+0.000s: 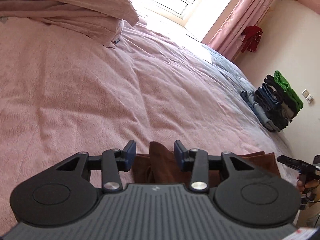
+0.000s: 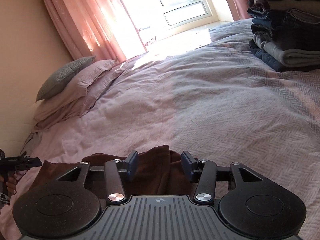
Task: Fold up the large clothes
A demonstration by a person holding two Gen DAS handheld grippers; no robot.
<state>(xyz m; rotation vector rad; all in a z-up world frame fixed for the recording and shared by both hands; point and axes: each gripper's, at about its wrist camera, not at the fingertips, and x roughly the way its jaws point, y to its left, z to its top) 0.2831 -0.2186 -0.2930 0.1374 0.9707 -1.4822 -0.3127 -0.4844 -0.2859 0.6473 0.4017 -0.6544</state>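
A brown garment (image 1: 160, 164) lies bunched on the pink bedspread (image 1: 90, 92) at the bed's near edge. My left gripper (image 1: 155, 153) hovers over it with its blue pads (image 1: 131, 150) spread wide; a raised fold of the brown cloth stands in the gap, untouched by the fingers. In the right wrist view the same brown garment (image 2: 156, 170) sits under my right gripper (image 2: 160, 165), which is open too, with a hump of cloth between the pads. The other gripper (image 1: 296, 165) shows at the right edge, held by a hand; it appears again (image 2: 18, 163) at the left edge.
A stack of folded dark, grey and green clothes (image 1: 278, 102) stands at the bed's right side, close in the right wrist view (image 2: 286, 30). Pillows (image 2: 66, 86) lie at the head. Pink curtains (image 1: 242, 14) and a bright window lie beyond. A red garment (image 1: 251, 38) hangs on the wall.
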